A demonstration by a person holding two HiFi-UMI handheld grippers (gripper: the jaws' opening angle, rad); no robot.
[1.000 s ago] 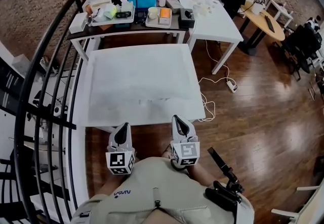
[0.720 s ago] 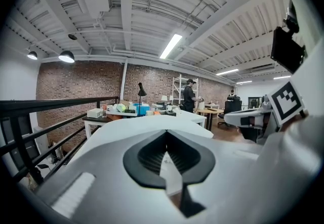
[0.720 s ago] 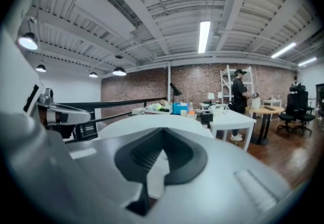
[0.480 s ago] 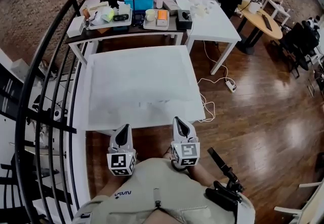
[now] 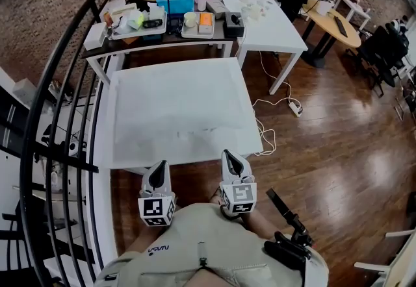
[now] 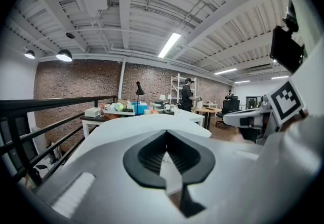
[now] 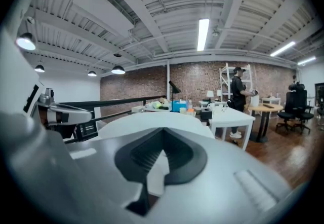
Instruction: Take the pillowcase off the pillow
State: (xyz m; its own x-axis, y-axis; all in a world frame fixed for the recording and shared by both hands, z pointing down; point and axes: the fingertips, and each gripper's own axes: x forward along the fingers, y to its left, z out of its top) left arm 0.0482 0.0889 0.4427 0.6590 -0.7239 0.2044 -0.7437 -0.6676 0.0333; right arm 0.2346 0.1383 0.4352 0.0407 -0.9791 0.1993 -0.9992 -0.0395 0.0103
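Pillowcase (image 5: 179, 104), on its pillow, lay flat across the tabletop (image 5: 130, 162). Left tool (image 5: 159, 167) and right tool (image 5: 230, 157) were closed and empty, short of the near edge. Recommended: open both and pinch fabric only.

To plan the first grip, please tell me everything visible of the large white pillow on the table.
The large white pillow is a broad, nearly square cushion of plain, matte white fabric; its case cannot be told apart from it. It lies flat, covering almost the whole white table, with small wrinkles near the person's edge, and looks gently domed from the gripper views. Nothing lies on it. The left gripper and right gripper, both shut, hang short of it without touching.
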